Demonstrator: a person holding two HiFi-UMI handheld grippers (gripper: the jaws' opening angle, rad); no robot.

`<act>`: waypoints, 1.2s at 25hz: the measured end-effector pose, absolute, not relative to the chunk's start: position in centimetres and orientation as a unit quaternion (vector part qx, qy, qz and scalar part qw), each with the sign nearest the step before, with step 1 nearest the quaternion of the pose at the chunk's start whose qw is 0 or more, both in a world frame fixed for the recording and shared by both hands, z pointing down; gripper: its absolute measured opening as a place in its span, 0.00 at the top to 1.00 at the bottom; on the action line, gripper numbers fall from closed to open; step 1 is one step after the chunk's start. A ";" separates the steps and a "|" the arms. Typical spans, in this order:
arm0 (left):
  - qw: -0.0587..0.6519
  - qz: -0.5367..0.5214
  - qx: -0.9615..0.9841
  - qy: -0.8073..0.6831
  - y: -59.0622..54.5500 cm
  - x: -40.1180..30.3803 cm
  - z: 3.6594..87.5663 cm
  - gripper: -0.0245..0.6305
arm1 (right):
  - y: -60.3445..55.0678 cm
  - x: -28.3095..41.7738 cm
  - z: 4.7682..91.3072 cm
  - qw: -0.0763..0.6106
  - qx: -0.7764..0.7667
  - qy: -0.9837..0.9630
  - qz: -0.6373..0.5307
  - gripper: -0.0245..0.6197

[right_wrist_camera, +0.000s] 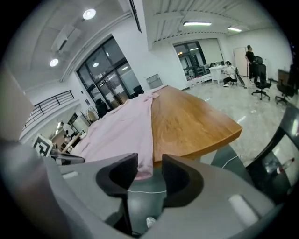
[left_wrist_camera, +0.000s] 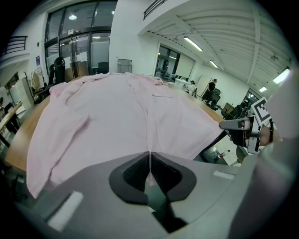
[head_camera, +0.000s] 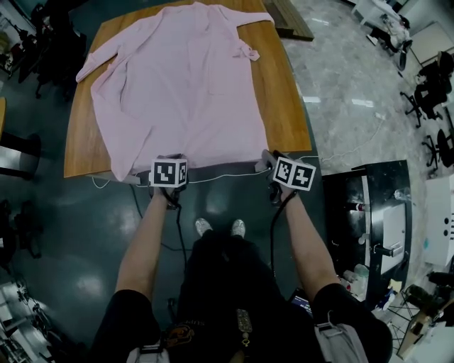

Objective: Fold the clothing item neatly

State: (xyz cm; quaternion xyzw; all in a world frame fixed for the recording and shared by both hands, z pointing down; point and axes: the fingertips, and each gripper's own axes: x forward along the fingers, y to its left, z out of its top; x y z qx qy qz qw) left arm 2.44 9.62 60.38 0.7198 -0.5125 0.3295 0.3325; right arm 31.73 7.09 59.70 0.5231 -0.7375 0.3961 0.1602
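Note:
A pink shirt [head_camera: 184, 85] lies spread flat on a wooden table [head_camera: 287, 106], collar at the far end and hem along the near edge. My left gripper [head_camera: 169, 166] is at the hem's left part. In the left gripper view it [left_wrist_camera: 149, 161] is shut on the shirt [left_wrist_camera: 117, 112], with a thin fold of fabric pinched between the pads. My right gripper [head_camera: 273, 163] is at the hem's right corner. In the right gripper view its [right_wrist_camera: 149, 170] jaws stand apart, and the shirt's [right_wrist_camera: 121, 130] corner hangs between them over the table [right_wrist_camera: 191, 126] edge, unpressed.
A white cable [head_camera: 234, 172] runs along the table's near edge. A black cabinet [head_camera: 369, 213] stands to the right of the person. Office chairs [head_camera: 433, 92] are at the far right and wooden boards [head_camera: 289, 20] past the table's far corner. The person's shoes [head_camera: 220, 227] are on the dark floor below.

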 end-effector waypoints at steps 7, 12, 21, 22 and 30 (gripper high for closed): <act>0.329 0.332 0.721 -0.511 10.0 2.5 60.1 0.93 | 8.1 31.7 60.0 0.205 0.503 -0.754 0.369 0.92; 0.331 0.340 0.720 -0.507 10.6 3.0 60.3 0.93 | 8.5 32.6 60.2 0.216 0.511 -0.749 0.362 0.93; 0.328 0.348 0.711 -0.515 11.8 2.8 61.3 0.89 | 8.5 33.1 61.1 0.228 0.509 -0.749 0.358 0.92; 0.329 0.350 0.709 -0.516 12.0 2.7 61.4 0.88 | 8.6 33.3 61.0 0.230 0.508 -0.750 0.355 0.90; 0.319 0.325 0.694 -0.558 13.9 0.3 59.5 0.88 | 8.0 33.7 56.8 0.218 0.513 -0.775 0.297 0.89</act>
